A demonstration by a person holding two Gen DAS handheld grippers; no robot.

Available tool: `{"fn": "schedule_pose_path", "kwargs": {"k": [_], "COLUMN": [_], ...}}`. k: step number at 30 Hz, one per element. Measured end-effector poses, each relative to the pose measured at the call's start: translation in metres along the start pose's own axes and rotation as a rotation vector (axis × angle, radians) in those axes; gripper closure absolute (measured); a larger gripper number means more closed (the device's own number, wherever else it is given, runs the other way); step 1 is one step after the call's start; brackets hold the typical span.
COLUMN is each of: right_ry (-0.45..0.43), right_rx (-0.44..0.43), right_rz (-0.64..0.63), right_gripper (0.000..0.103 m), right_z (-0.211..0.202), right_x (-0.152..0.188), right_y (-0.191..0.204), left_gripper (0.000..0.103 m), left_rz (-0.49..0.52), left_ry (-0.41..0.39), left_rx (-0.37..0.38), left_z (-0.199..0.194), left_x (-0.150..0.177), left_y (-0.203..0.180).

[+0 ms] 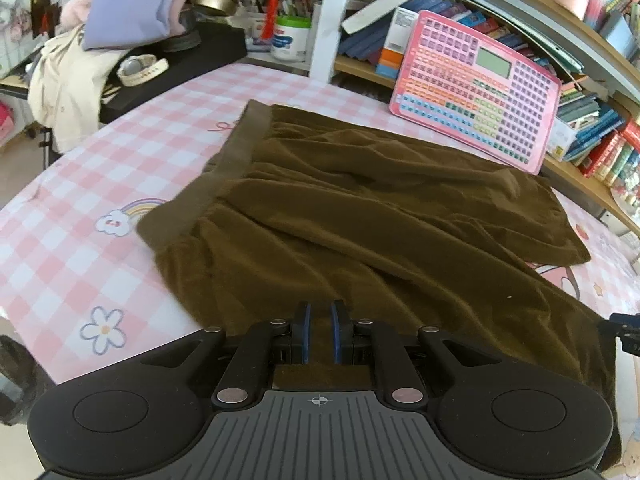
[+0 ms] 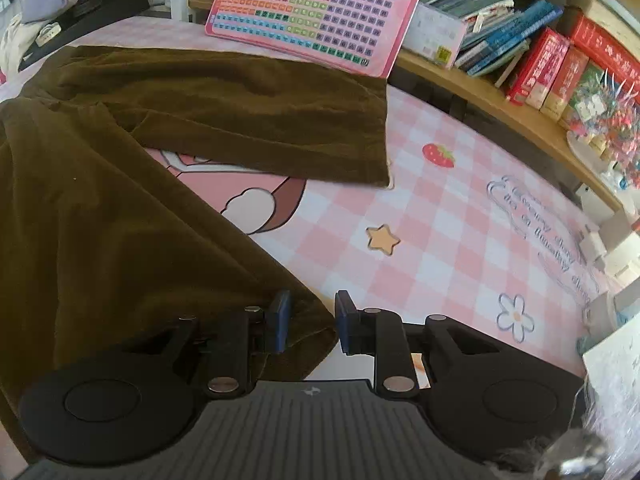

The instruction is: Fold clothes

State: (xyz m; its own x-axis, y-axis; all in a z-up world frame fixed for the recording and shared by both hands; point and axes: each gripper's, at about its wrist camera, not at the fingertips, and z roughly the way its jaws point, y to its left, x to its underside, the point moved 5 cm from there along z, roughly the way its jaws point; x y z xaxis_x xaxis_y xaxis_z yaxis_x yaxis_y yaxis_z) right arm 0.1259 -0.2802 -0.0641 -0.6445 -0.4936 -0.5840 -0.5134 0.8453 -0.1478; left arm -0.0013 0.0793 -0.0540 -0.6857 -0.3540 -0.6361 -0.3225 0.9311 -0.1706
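Brown velvety trousers (image 1: 360,208) lie spread on the pink checked table cover (image 1: 100,168), with the waistband (image 1: 236,152) at the left. My left gripper (image 1: 320,312) is at the near edge of the cloth, its blue pads close together and pinching brown fabric. In the right wrist view the far leg (image 2: 260,120) lies flat and ends in a hem at the right. The near leg (image 2: 120,220) runs down to my right gripper (image 2: 313,302). Its hem corner lies between the two blue pads (image 2: 282,320), which stand apart and do not press on it.
A pink toy keyboard board (image 1: 476,92) leans against the bookshelf (image 2: 520,52) behind the trousers. A black stand with a watch (image 1: 140,68) and a cream garment (image 1: 68,80) sit at the back left. White paper (image 2: 616,372) lies at the right edge.
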Motion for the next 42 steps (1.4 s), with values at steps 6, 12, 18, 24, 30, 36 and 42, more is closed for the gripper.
{"fn": "schedule_pose_path", "kwargs": {"k": [6,12,18,24,30,36,42], "right_ry": [-0.016,-0.036,-0.02,0.001,0.023,0.015,-0.022], "right_rx": [0.136,0.097,0.122,0.184,0.258,0.318,0.362], "right_rz": [0.022,0.173,0.353,0.481,0.625,0.666,0.718], "right_gripper": [0.067,0.063,0.061,0.053,0.055,0.055,0.055], "right_z": [0.004,-0.032,-0.065,-0.081,-0.089,-0.091,-0.101], "right_x": [-0.006,0.006,0.041,0.061,0.083,0.088,0.088], "right_y": [-0.006,0.007,0.04,0.069,0.088,0.102,0.113], "left_gripper": [0.089,0.073,0.073,0.073,0.069,0.069,0.069], "left_rz": [-0.023,-0.056,-0.04,-0.078,-0.192,-0.24,-0.331], "left_ry": [-0.03,-0.058,-0.056,-0.016,0.043,0.068,0.091], "left_rx": [-0.03,-0.063,-0.037,-0.003,0.133,0.188,0.237], "left_z": [-0.002,0.007,0.015,0.022,0.029,0.034,0.04], "left_x": [-0.009,-0.026,-0.038,-0.036,-0.027,-0.023,-0.019], "left_y": [0.024,0.058,0.082,0.106,0.124,0.133,0.144]}}
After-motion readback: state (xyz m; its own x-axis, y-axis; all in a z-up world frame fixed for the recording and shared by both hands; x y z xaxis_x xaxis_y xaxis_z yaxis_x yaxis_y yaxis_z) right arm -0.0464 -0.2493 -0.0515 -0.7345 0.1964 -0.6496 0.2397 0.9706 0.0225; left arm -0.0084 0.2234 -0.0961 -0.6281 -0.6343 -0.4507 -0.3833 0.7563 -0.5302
